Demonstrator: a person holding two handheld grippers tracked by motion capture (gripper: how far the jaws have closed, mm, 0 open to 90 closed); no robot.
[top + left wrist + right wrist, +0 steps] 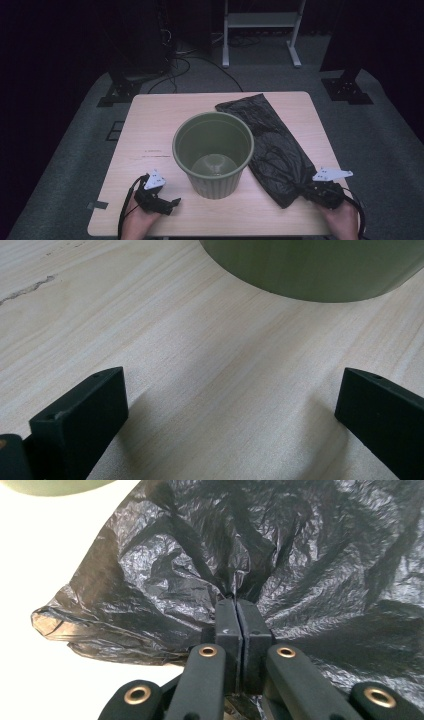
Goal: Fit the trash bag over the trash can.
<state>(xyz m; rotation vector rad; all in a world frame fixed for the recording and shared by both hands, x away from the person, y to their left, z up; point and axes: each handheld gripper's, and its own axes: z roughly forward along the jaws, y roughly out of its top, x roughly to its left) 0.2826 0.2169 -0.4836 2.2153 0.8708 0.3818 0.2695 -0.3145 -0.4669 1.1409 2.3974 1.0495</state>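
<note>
A green ribbed bin [213,153] stands upright in the middle of the wooden table [150,130], and its lower wall [310,267] fills the top of the left gripper view. A black plastic bag [272,145] lies flat to the right of the bin, running from the far edge to the near right. My right gripper [306,190] is shut on the bag's near end, and the crumpled film [240,555] bunches into its closed jaws [239,607]. My left gripper [172,202] rests low near the front left, open and holding nothing, its fingers [82,412] wide apart over bare wood.
The table's front edge runs just under both hands. A thin dark scratch [152,152] marks the wood left of the bin. Beyond the table are grey carpet, stand feet [120,92], cables and a white frame [260,30].
</note>
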